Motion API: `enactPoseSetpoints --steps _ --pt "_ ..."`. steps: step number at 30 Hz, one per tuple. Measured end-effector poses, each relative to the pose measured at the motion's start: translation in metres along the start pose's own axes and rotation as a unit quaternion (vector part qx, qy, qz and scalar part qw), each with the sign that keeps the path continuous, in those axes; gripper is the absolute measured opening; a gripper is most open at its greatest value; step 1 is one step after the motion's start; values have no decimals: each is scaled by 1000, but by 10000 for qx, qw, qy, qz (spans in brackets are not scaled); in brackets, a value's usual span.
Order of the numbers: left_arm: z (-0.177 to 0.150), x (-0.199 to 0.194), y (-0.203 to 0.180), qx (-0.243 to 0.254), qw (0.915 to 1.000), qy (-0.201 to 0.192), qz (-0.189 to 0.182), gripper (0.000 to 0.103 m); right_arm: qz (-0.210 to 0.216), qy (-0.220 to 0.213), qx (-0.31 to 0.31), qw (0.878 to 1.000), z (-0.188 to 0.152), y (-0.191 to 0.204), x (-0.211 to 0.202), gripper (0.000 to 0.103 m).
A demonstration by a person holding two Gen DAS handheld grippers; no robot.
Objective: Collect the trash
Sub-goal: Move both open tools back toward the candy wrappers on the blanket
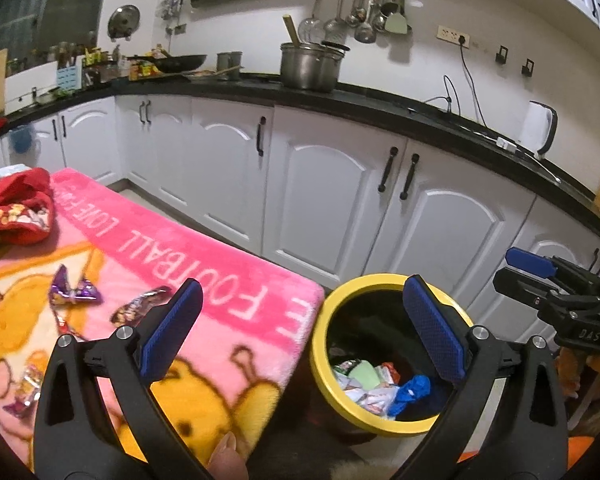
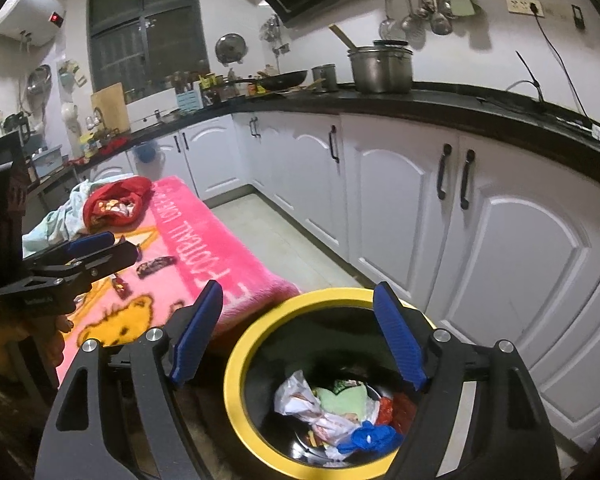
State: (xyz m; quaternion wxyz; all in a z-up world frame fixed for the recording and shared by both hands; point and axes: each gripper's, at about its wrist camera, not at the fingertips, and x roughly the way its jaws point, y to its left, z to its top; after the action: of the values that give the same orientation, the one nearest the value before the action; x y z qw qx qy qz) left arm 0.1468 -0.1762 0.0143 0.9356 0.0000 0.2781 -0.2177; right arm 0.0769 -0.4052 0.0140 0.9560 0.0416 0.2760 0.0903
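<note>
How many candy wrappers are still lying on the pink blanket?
4 that I can see: a purple wrapper, a dark wrapper beside it, a red wrapper just below, and a silvery wrapper near the blanket's front edge. The left gripper may hide more.

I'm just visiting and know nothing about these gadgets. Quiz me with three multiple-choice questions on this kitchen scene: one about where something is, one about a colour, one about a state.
1. Where does the bin stand?
A. On the counter
B. On the floor, beside the blanket's end
C. On the blanket

2. What colour is the bin's rim?
A. Yellow
B. Green
C. White

3. How is the right gripper now?
A. Shut on a wrapper
B. Shut and empty
C. Open and empty, above the bin

Answers:
1 B, the bin sits low next to the pink blanket, in front of the white cabinets.
2 A, a yellow ring circles its dark inside.
3 C, its blue pads stand wide apart with nothing between them, trash lying below.
</note>
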Motion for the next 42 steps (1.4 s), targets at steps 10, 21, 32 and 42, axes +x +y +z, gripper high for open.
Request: enactPoseSetpoints --steps 10,21,32,42 --pt "-2 -28 41 -168 9986 -231 453 92 341 88 -380 9987 13 47 18 75" --pt "-8 -52 84 -330 9945 -385 921 92 856 122 -758 9934 27 108 41 75" --pt "-20 -76 129 -562 9887 -453 1314 92 1240 218 -1066 9863 35 161 64 75" --pt "-34 -92 165 -716 9822 -430 1682 92 1475 400 -1332 9792 31 200 93 75"
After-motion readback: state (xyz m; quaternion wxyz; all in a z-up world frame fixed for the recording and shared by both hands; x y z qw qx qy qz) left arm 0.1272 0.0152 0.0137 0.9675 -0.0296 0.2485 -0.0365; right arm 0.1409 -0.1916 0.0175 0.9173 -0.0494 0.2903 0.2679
